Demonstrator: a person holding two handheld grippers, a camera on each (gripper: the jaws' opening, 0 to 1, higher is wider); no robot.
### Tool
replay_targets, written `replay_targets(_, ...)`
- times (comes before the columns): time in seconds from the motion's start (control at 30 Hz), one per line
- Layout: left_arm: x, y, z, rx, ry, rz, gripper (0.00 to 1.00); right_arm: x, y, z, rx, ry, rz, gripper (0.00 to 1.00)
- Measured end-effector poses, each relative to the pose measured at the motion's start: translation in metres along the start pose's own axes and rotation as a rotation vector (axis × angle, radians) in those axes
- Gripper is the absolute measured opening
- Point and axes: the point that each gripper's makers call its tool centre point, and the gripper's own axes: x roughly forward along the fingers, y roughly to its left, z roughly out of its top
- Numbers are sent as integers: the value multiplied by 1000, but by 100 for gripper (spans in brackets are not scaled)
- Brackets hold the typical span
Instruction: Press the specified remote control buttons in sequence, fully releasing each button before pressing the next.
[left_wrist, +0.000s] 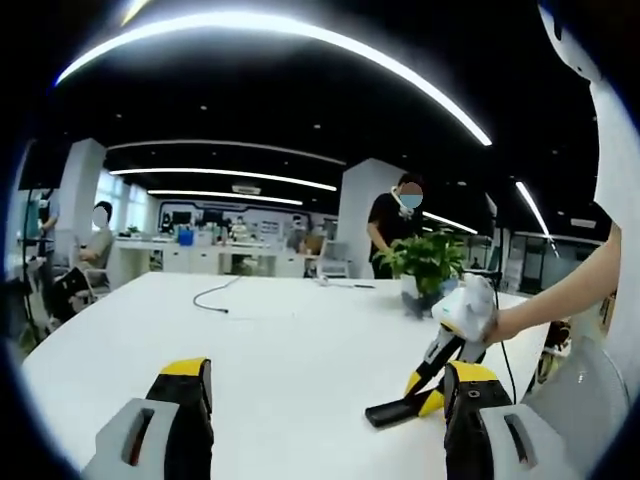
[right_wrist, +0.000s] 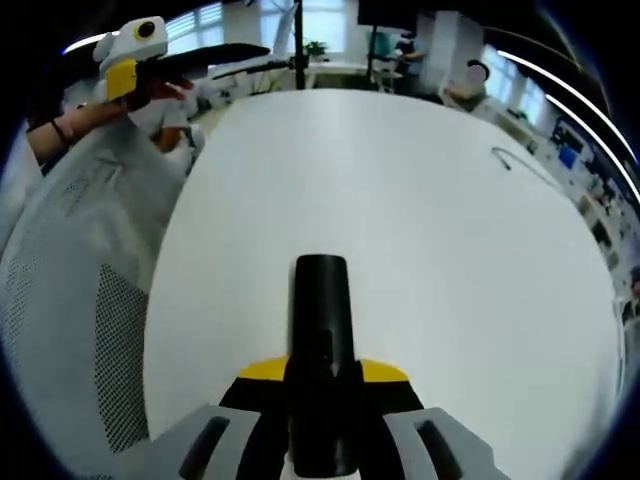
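White table (left_wrist: 290, 350), long and bare over most of its top. One potted plant (left_wrist: 428, 262) at the far right edge; one dark cable (left_wrist: 212, 296) lying loose toward the far end, well apart from the plant. One mesh chair back (right_wrist: 85, 320) beside the table's near edge. Two people stand or sit beyond the table. One remote (right_wrist: 320, 360): black, slim, oblong, rounded at its far end, buttons not visible; it projects forward over the near edge of the table, clamped between the jaws of the right gripper (right_wrist: 322, 385). Left gripper (left_wrist: 320, 400): jaws spread wide, nothing between them, over the table.
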Motion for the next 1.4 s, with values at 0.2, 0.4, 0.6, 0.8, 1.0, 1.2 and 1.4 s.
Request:
replay_targets(0.2,1,0,-1,-4,4,-2,100,0,-8,0,-24,17,-12,21)
replay_targets(0.4,1,1,-1,-6,2,1,100,0,-17,0,-36,28,-10,21)
replay_targets(0.6,1,1,-2,-11,4,-3,100,1,-27,-1,-44,37,-3,21)
replay_targets(0.8,1,1,-3,-9,10,0,100,1,-36,-2,-60,58,5,21)
replay_targets(1.0,1,2,-3,-11,7,3,100,1,-43,-2,-62,66,10,21)
replay_targets(1.2,1,-1,-2,-12,0,-13,100,2,-48,-1,-62,69,10,21)
replay_targets(1.4,1,-1,-2,-15,4,-11,100,2,-55,-1,-60,71,9,21)
